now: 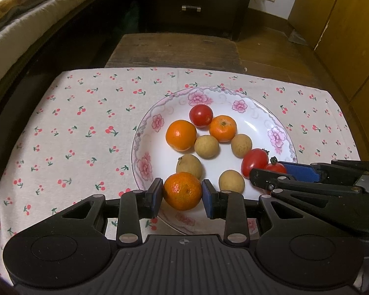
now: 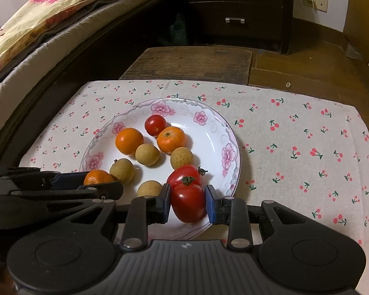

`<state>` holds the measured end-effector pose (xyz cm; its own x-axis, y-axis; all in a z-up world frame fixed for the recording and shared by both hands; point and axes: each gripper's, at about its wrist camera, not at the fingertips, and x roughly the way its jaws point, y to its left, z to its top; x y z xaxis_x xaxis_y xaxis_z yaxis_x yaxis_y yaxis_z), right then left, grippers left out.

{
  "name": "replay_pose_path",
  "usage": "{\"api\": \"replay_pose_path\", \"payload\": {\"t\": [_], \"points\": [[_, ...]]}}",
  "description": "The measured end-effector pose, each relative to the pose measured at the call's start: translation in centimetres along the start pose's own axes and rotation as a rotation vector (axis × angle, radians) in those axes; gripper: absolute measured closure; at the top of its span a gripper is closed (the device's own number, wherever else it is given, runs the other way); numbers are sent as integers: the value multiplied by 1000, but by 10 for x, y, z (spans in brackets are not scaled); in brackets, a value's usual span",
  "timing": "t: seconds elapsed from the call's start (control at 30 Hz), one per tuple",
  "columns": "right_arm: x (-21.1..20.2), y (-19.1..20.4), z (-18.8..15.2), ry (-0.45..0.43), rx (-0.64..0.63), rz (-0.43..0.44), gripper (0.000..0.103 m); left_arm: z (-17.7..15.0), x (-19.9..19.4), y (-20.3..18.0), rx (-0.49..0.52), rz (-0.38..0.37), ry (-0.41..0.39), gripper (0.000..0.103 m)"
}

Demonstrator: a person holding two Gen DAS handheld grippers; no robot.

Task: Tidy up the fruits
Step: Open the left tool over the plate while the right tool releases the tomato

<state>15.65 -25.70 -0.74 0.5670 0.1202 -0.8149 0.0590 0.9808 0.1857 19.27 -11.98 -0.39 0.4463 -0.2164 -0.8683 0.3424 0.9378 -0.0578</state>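
Red tomato (image 1: 276, 168) half-hidden behind right hand-held gripper (image 1: 270, 172) — grip unclear.

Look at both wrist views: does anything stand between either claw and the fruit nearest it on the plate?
Nothing visible does. The left claw already has its pads on both sides of a mandarin, and the right claw brackets a tomato. A second tomato sits just behind it, apparently touching. Both fruits are at the plate's near edge.
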Motion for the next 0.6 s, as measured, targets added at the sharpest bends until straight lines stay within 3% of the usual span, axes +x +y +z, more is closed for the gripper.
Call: {"api": "replay_pose_path", "payload": {"t": [0.6], "points": [[-5,-5,3,-11,36,9,71,3,-4,0,-22,-13,-7,59]]}}
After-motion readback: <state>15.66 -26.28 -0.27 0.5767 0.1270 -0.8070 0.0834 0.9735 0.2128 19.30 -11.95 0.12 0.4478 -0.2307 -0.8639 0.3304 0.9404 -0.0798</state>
